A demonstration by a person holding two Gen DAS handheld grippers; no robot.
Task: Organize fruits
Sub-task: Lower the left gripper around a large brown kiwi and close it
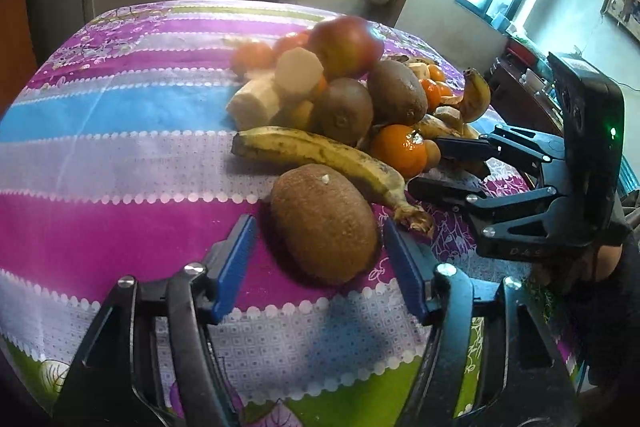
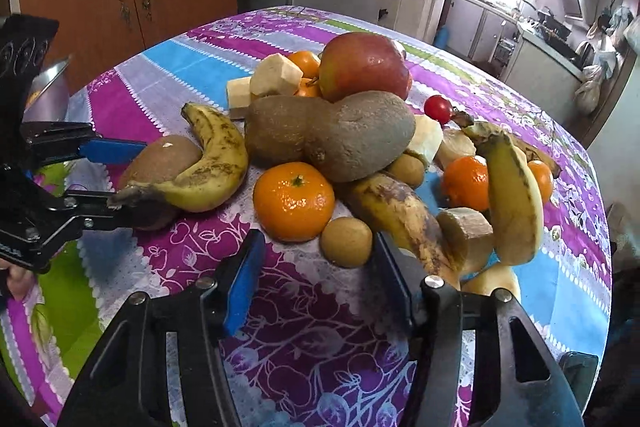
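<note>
Two grippers, both spread wide: left gripper (image 1: 318,227) brackets a fuzzy brown oval kiwi (image 1: 324,223) lying on the worktop (image 1: 120,163), blue ribbed pads either side with a gap showing, not clamped. Right gripper (image 2: 318,247) sits low at the near edge of the fruit pile, a small tan round fruit (image 2: 346,241) between its tips, contact unclear. Pile sits mid-worktop on a glossy striped floral cloth: spotted curved banana (image 1: 320,157), dimpled tangerine (image 2: 294,201), smooth red apple (image 2: 362,67), pale cut chunks (image 1: 276,85).
</note>
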